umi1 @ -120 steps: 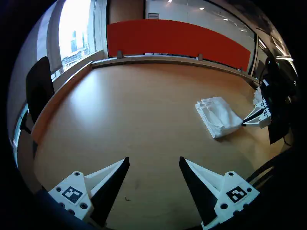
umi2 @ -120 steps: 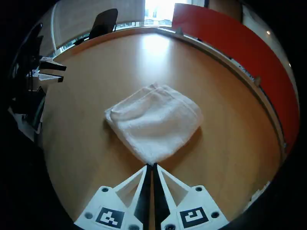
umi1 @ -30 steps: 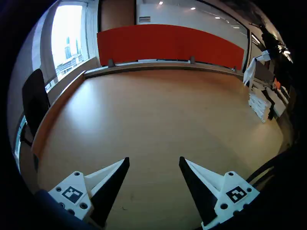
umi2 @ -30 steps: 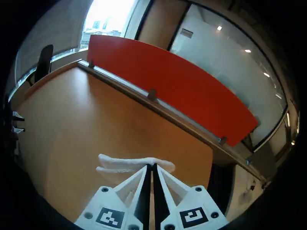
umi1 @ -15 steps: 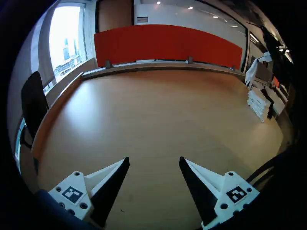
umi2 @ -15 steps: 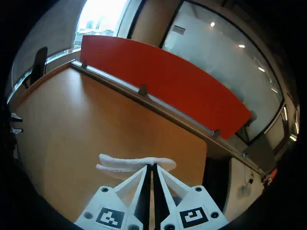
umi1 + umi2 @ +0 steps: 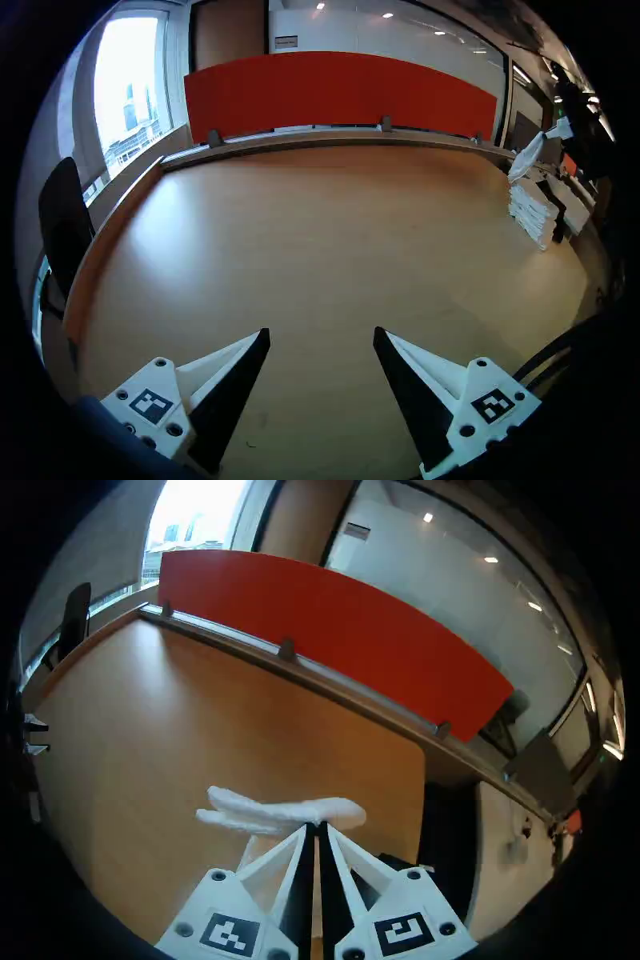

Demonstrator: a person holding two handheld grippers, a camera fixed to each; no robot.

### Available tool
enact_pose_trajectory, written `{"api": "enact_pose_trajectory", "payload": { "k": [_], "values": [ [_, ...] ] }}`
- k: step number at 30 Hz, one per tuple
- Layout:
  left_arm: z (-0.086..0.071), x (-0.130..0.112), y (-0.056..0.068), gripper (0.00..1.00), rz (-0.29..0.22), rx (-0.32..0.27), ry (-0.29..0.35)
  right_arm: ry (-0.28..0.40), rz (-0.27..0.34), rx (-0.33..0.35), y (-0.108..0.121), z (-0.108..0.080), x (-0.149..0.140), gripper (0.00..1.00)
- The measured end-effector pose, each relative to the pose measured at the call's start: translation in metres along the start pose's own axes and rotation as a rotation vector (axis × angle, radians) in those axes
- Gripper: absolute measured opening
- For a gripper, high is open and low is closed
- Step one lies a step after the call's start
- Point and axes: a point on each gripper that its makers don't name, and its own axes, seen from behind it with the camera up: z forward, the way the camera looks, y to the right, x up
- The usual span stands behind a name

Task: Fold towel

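**Towel held up near the tabletop's edge**

The right gripper (image 7: 318, 832) has its jaws pinched tight on the folded towel (image 7: 280, 810), held in the air just inside the tabletop's (image 7: 320, 232) right edge. The left gripper (image 7: 320, 344) hangs with jaws wide apart over broad wood that reaches the red divider (image 7: 336, 88). What may be stacked cloths (image 7: 530, 212) sit at the right edge.

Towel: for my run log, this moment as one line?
right gripper: shut on towel | towel: held off table | left gripper: open
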Motion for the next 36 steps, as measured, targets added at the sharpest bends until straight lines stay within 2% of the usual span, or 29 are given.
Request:
{"api": "enact_pose_trajectory", "payload": {
  "k": [8, 14, 29, 36],
  "values": [
    [-0.001, 0.000, 0.003, 0.96, 0.014, -0.010, -0.005, -0.078, 0.061, -0.023, 0.008, -0.005, -0.061, 0.03],
    [-0.002, 0.000, 0.003, 0.96, 0.020, -0.010, -0.007, -0.124, 0.117, -0.024, 0.009, -0.004, -0.096, 0.03],
    [-0.007, -0.004, 0.003, 0.96, 0.032, -0.003, -0.011, -0.233, 0.174, -0.028, 0.005, 0.005, -0.155, 0.03],
    [-0.009, -0.007, 0.002, 0.96, 0.032, 0.000, -0.014, -0.269, 0.196, -0.028, 0.007, 0.007, -0.174, 0.03]
  ]
}}
